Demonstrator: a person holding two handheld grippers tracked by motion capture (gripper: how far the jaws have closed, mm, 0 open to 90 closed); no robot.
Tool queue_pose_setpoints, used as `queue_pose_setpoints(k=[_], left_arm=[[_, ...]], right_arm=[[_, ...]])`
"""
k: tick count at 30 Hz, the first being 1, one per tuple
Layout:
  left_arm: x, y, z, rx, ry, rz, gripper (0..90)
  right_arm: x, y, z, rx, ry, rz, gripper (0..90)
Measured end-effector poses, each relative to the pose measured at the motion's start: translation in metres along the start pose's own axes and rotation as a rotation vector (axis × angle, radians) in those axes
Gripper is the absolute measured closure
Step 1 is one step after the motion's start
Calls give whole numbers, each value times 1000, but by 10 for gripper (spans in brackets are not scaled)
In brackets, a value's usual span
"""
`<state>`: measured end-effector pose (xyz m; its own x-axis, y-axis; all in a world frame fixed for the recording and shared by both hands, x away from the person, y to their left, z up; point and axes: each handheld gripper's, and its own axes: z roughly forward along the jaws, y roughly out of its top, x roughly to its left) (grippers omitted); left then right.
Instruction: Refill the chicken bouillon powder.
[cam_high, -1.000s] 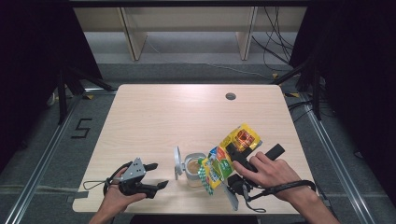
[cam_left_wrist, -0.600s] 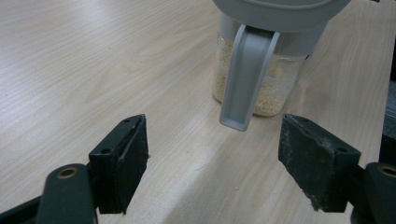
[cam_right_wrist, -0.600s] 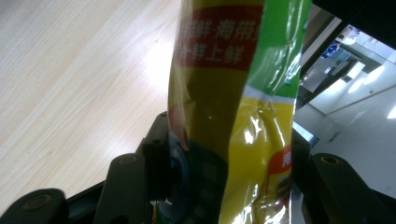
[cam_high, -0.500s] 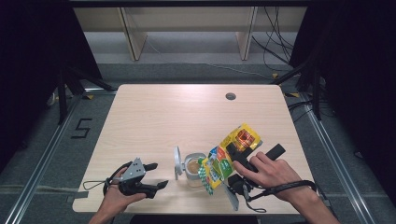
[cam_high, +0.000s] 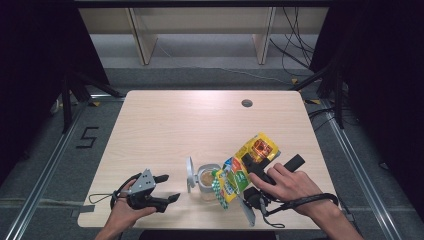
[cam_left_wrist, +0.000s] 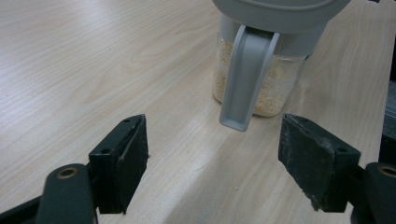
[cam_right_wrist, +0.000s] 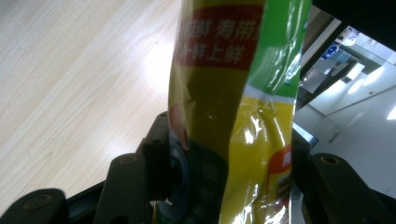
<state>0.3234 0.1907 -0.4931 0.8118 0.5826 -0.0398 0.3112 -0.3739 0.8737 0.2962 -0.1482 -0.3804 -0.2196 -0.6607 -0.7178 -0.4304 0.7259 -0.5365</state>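
Nothing has shifted over the last second: the right gripper (cam_high: 239, 176) still pinches the yellow packet (cam_high: 247, 162) tipped over the open jar (cam_high: 207, 177) low in the frame, so pouring seems under way, while the left gripper (cam_high: 167, 189) waits spread wide at lower left.

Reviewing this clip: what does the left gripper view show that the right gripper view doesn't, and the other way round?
Left gripper view alone: the left gripper, jaws wide apart with nothing between them, pointing at a clear jar holding a tan granular fill, its grey lid clasp hanging down the front.

Right gripper view alone: the right gripper shut on a yellow and green packet with a red printed band, rising between its jaws.

Both share the light wooden table.
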Motion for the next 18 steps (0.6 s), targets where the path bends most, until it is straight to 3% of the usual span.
queue_pose_setpoints(k=[18], left_arm=[[0,0,1,-2,-4,-2,240]], right_arm=[[-1,0,-1,0,3,-2,521]])
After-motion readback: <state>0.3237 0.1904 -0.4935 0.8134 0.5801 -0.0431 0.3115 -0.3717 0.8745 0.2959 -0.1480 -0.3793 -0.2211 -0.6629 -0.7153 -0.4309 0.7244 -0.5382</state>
